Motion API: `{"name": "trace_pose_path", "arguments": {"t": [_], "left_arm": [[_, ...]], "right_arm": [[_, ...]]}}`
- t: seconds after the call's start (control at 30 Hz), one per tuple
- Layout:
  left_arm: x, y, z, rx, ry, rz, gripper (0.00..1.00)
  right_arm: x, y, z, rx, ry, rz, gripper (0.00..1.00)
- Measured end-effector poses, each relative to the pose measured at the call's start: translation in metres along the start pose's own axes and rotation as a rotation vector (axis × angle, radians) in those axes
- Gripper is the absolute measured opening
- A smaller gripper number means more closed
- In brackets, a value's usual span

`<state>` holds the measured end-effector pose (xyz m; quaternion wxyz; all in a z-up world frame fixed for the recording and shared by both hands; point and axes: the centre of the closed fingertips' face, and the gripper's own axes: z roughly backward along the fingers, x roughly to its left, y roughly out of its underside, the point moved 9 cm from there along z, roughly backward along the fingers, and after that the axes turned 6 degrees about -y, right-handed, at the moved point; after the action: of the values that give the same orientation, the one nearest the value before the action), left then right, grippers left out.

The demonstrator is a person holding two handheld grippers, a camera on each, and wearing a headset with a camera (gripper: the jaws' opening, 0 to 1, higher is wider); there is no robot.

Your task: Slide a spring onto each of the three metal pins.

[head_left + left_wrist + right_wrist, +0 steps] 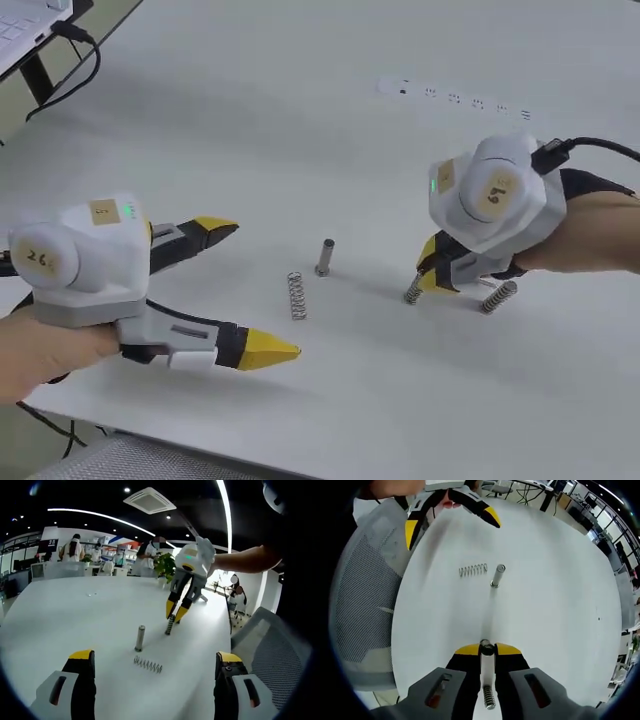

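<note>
Right claw (428,278) pinches one spring (413,290), likely light and squashy; hold mid-coil, gently. Left claw (260,288) gapes empty, nine o'clock of the pin (325,257).

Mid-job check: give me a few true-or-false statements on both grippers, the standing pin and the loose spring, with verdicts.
1. The left gripper is open and holds nothing. True.
2. The standing pin already wears a spring. False: it is bare; the loose spring lies flat on the table beside it.
3. The right gripper is open above the table. False: it is shut on a second pin, which carries a fitted spring.
4. The loose spring lies nearer the left gripper than the standing pin does. True.
</note>
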<state>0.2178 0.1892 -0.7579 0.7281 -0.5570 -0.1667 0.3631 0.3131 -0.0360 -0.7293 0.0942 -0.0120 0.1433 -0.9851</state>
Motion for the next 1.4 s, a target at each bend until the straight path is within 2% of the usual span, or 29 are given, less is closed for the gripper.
{"name": "trace_pose_path", "arguments": {"t": [0.13,0.47,0.73,1.0,1.13,1.4], "left_arm": [[0.000,0.000,0.001,0.000,-0.003,0.002,0.98],[-0.001,-0.001,0.001,-0.001,0.001,0.005,0.97],[-0.001,-0.001,0.002,0.001,-0.002,0.005,0.97],[-0.001,-0.001,0.002,0.000,0.000,0.009,0.98],[-0.001,-0.002,0.002,-0.002,0.000,0.009,0.98],[-0.002,-0.005,0.001,-0.001,0.002,0.005,0.98]], "right_arm": [[-0.002,0.000,0.001,-0.016,0.010,-0.016,0.07],[-0.003,0.002,-0.002,-0.022,-0.010,-0.020,0.08],[-0.004,0.003,-0.001,-0.035,-0.001,-0.029,0.14],[-0.005,0.001,0.009,-0.136,0.020,-0.091,0.17],[-0.003,-0.001,0.015,-0.220,0.031,-0.137,0.17],[0.003,0.001,0.023,-0.311,0.065,-0.187,0.21]]}}
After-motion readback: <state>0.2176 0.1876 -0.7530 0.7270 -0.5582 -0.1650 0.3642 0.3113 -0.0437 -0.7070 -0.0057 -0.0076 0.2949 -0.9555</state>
